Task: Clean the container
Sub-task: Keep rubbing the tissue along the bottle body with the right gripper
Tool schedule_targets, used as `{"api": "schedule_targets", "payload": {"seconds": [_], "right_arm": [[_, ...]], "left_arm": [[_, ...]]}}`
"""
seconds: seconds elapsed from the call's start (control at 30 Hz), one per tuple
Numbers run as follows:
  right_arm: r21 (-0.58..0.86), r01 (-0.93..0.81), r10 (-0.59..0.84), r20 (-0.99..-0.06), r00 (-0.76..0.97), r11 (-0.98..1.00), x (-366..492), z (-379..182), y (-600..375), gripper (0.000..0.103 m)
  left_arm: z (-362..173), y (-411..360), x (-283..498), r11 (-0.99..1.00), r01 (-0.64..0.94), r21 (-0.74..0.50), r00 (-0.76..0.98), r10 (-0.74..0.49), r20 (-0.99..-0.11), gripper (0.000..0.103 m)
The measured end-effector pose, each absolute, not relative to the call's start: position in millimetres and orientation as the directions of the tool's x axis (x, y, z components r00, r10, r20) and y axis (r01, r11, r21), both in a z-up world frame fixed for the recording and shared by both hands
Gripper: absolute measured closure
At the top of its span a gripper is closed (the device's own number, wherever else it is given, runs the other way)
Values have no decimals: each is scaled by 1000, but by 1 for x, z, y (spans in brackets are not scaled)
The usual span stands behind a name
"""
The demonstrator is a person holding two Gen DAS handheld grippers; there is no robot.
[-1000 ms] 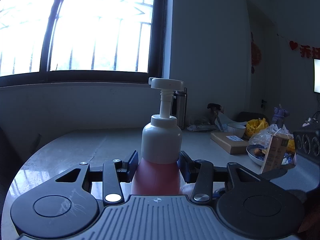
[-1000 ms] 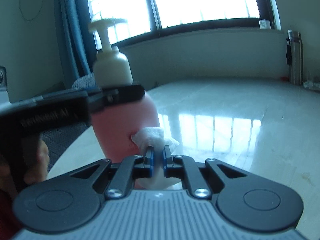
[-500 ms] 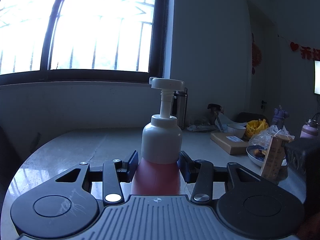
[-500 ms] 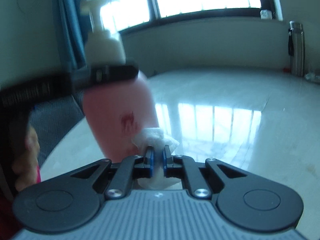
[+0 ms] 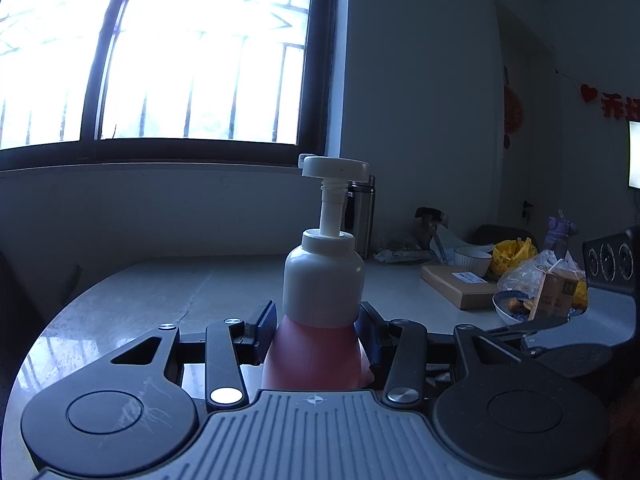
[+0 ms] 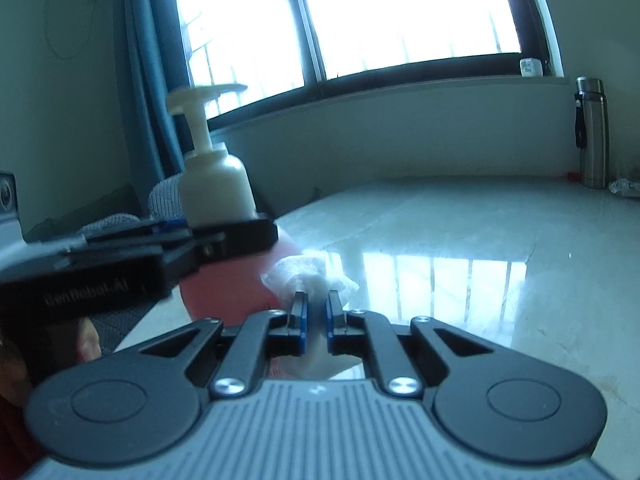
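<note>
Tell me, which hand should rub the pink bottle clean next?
Probably the right: the right gripper pinches the white wipe against the pink bottle. The left gripper is busy clamping the bottle upright.

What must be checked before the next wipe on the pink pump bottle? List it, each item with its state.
1. Left gripper clamps the pump bottle just below its white top: ok.
2. Bottle upright in that grip: ok.
3. Right gripper shut on the white wipe: ok.
4. Wipe touching the bottle's pink side: cannot tell; it sits right beside it, and the picture is blurred.
5. Red mark on the pink side gone: cannot tell; the left gripper and the wipe cover much of that side.
6. Table bare around the bottle: ok; the steel flask stands far off by the wall.
</note>
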State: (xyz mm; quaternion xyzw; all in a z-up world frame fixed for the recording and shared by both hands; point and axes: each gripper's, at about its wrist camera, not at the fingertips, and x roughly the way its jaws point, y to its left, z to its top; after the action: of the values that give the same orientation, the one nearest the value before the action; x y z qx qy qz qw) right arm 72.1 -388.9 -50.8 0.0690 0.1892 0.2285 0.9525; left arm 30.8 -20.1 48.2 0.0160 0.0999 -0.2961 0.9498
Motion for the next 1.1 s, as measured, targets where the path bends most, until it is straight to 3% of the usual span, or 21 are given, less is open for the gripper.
{"api": "schedule_targets", "payload": {"seconds": [0.5,1.1], "right_arm": [[229,-396,457,-499,736,889,79,-93,-375,94],[230,-408,465,-318,827,884,69,-36,-391,94]], "left_arm": [[47,-20,30,821,571,-20,803,-563,-198,55],[48,-19,31,819,574,-26,800,-567,-199,55]]}}
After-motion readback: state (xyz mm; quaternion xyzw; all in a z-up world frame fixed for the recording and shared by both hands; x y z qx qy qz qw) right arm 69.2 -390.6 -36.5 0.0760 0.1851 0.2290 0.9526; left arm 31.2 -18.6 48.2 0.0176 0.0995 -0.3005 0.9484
